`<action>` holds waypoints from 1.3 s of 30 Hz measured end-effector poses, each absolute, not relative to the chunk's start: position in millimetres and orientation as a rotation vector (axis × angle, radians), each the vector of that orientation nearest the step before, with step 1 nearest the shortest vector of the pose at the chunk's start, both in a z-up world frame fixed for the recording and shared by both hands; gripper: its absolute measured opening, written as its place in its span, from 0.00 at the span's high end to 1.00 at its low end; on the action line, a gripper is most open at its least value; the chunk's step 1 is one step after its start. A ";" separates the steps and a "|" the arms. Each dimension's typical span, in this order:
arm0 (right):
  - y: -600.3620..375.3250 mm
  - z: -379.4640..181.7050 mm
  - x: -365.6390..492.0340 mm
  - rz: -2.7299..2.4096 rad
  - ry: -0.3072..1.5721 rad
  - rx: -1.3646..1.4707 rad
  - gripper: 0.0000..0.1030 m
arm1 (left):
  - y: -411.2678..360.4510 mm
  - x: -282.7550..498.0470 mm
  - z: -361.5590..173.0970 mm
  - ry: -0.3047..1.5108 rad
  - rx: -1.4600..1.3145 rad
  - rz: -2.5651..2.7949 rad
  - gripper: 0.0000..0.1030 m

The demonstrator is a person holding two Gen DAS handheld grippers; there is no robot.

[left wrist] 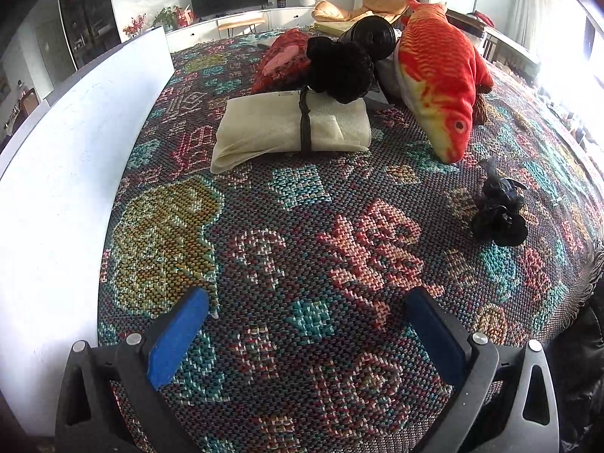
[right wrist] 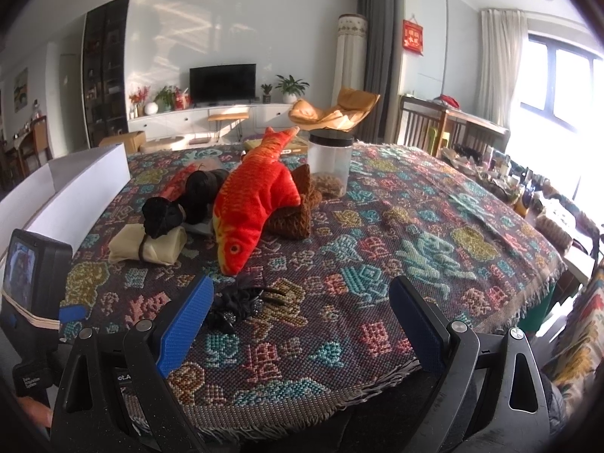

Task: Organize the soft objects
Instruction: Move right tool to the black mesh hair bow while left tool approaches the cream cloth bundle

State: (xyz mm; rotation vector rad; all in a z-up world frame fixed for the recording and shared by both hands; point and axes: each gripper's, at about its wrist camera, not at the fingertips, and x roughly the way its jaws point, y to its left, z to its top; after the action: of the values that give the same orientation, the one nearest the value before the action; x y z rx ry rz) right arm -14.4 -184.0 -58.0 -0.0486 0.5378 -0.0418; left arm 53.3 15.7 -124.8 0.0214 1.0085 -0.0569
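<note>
A red-orange plush fish (left wrist: 439,75) (right wrist: 253,196) lies nose-down on the patterned tablecloth (left wrist: 302,249). A cream folded cloth bundle tied with a dark band (left wrist: 290,126) (right wrist: 151,247) lies left of it, with a fuzzy black soft item (left wrist: 341,68) (right wrist: 162,217) on its far edge. A small crumpled black piece (left wrist: 498,211) (right wrist: 236,304) lies in front of the fish. A brown knitted item (right wrist: 298,204) sits behind the fish. My left gripper (left wrist: 307,336) is open and empty, well short of the bundle. My right gripper (right wrist: 302,324) is open and empty, with the black piece by its left finger.
A white box (left wrist: 68,173) (right wrist: 75,188) stands along the table's left side. A clear jar with a black lid (right wrist: 330,162) stands behind the fish. A red patterned cushion (left wrist: 283,60) and a black roll (left wrist: 372,34) lie at the back. The cloth's fringed front edge (right wrist: 339,396) is near.
</note>
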 end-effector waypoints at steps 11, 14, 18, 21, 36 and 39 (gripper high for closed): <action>-187.5 -60.5 -9.7 -0.032 0.568 -0.029 0.07 | 17.7 44.2 -125.0 0.991 0.031 -0.079 0.00; -187.5 -60.5 -9.8 -0.032 0.570 -0.029 0.07 | 17.1 44.5 -124.6 0.997 0.032 -0.078 0.00; -187.1 -60.9 -9.2 -0.031 0.574 -0.032 0.07 | 17.8 43.5 -124.7 0.998 0.036 -0.083 0.00; -186.5 -61.6 -8.6 -0.032 0.578 -0.033 0.07 | 18.3 43.8 -125.0 0.995 0.037 -0.084 0.00; -188.1 -63.3 -5.7 -0.028 0.593 -0.019 0.07 | 18.8 44.2 -123.7 1.005 0.045 -0.105 0.00; -191.7 -65.0 -3.9 -0.025 0.604 0.007 0.07 | 22.5 53.6 -118.9 1.054 0.031 -0.123 0.00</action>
State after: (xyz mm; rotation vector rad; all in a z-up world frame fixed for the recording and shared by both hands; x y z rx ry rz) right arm -3.9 -191.7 -65.0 0.0069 0.6042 -0.0247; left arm 53.6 22.5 -118.9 0.0310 1.0536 -0.1226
